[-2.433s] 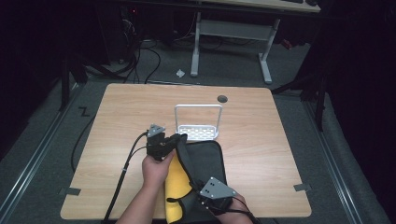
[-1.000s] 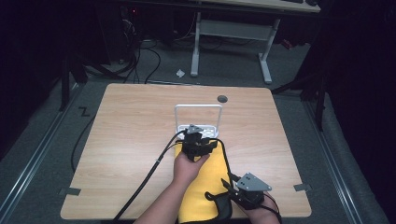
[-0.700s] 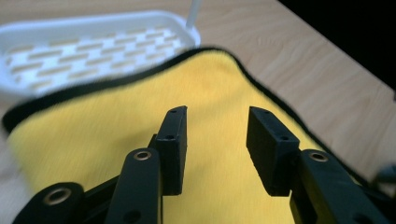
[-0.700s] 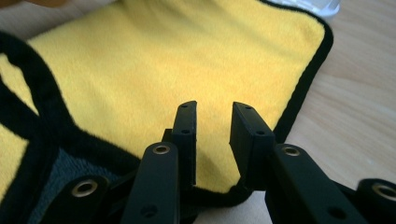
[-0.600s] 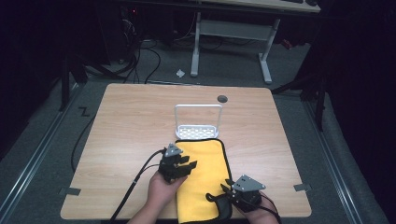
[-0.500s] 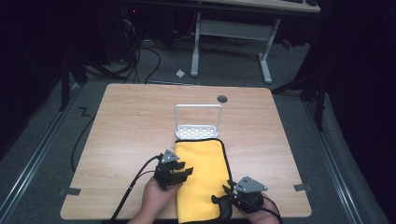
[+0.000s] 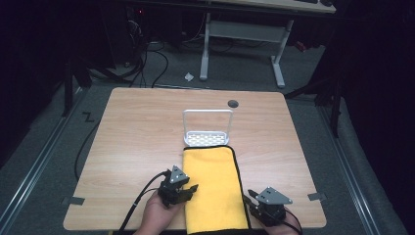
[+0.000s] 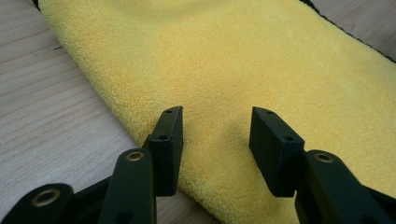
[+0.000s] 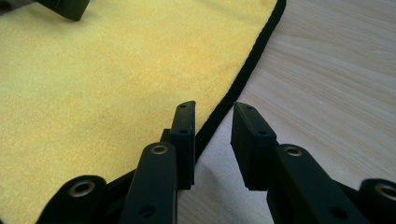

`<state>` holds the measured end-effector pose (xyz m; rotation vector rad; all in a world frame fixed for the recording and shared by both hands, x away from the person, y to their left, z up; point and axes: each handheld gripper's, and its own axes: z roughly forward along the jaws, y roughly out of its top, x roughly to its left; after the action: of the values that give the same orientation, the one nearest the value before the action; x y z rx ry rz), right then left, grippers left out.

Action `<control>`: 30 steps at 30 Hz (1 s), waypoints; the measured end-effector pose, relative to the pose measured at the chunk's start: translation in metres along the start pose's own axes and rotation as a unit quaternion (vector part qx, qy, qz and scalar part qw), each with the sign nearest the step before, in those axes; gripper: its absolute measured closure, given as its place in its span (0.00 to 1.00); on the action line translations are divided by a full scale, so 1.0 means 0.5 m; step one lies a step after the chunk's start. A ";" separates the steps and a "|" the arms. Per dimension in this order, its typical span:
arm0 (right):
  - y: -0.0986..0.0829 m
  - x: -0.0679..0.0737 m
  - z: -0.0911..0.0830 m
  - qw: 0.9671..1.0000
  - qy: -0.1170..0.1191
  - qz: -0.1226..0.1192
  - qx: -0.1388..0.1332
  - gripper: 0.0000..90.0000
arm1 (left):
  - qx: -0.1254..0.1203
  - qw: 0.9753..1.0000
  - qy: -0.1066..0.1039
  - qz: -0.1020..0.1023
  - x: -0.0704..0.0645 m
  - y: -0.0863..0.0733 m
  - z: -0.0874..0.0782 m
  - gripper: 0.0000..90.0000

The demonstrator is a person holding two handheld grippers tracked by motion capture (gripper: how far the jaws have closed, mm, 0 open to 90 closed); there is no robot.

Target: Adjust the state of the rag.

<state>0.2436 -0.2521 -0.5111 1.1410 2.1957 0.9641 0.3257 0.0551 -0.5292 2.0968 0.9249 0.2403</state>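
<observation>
A yellow cloth (image 7: 213, 188) with a black hem lies folded flat as a long strip at the table's near middle. Its far end touches a small white wire rack (image 7: 207, 128). My left gripper (image 7: 188, 190) is at the cloth's left folded edge, open, both jaws over the yellow pile (image 8: 261, 70). My right gripper (image 7: 250, 200) is at the cloth's right side, open, its jaws straddling the black hem (image 9: 243, 79) with nothing pinched. Another black jaw tip (image 9: 65, 7) shows at the top left of the right gripper view.
The wooden table (image 7: 132, 132) has a round cable hole (image 7: 233, 104) near its far edge. Bare wood lies left and right of the cloth. A cable (image 7: 142, 198) trails from my left gripper off the near edge. A white desk frame (image 7: 240, 39) stands on the floor beyond.
My left gripper came back from the cloth's far end to its near left edge. The cloth now lies smoothed as a flat strip. My right gripper stayed at the near right hem.
</observation>
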 end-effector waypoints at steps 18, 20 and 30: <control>0.131 -0.031 0.177 1.000 0.018 0.003 -0.002 0.85 | -0.041 0.997 0.024 -0.058 0.088 0.022 -0.025 0.64; 0.143 -0.034 0.201 1.000 0.021 0.010 0.009 0.87 | -0.042 0.997 0.016 -0.069 0.104 0.036 -0.013 0.66; 0.136 -0.027 0.217 0.999 0.027 -0.008 0.034 0.91 | 0.004 0.999 0.006 -0.039 0.093 0.026 0.007 0.82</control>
<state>0.3587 -0.1964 -0.5265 1.1388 2.2938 0.9309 0.3676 0.0795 -0.5283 2.0636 1.0134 0.2095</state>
